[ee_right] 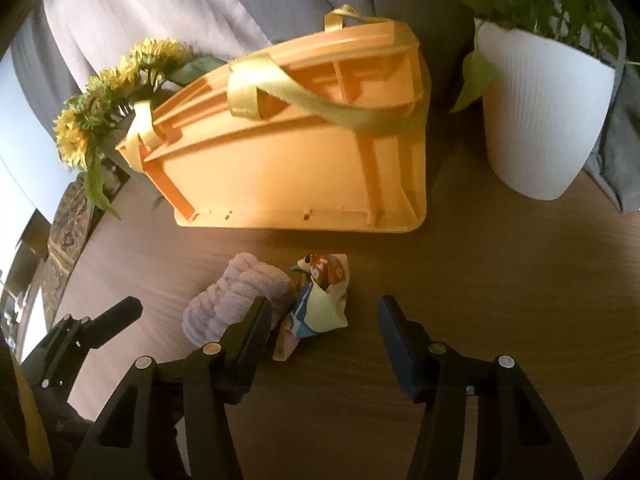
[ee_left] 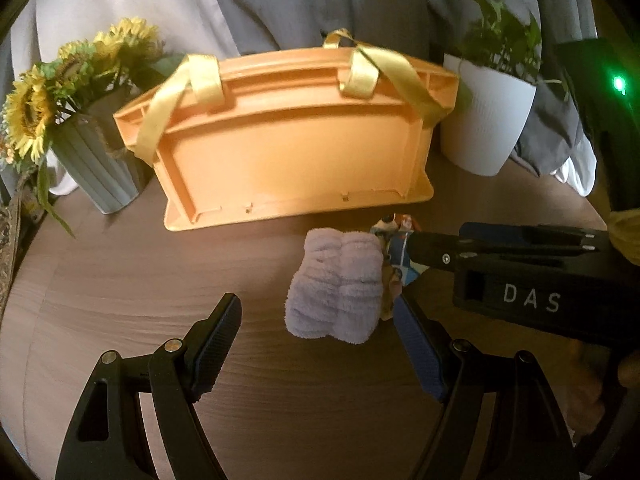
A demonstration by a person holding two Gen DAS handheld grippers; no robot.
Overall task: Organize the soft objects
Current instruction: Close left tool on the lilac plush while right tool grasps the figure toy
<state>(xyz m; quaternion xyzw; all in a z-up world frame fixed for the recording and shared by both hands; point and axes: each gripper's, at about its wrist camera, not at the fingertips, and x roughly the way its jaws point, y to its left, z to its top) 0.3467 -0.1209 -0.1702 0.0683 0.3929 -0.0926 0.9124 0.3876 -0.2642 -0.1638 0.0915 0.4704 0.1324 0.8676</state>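
An orange plastic crate (ee_left: pixel 292 140) with yellow satin ribbons (ee_left: pixel 176 96) over its rim stands at the back of the wooden table (ee_left: pixel 120 280), between a grey pot of sunflowers (ee_left: pixel 80 120) and a white potted plant (ee_left: pixel 486 116). In front of it a folded lavender towel (ee_left: pixel 336 284) touches a printed fabric pouch (ee_right: pixel 320 300). The left gripper (ee_left: pixel 316 344) gapes wide and empty around the towel's near end, while the right gripper (ee_right: pixel 324 344), marked "DAS", is equally open and empty just before the pouch.
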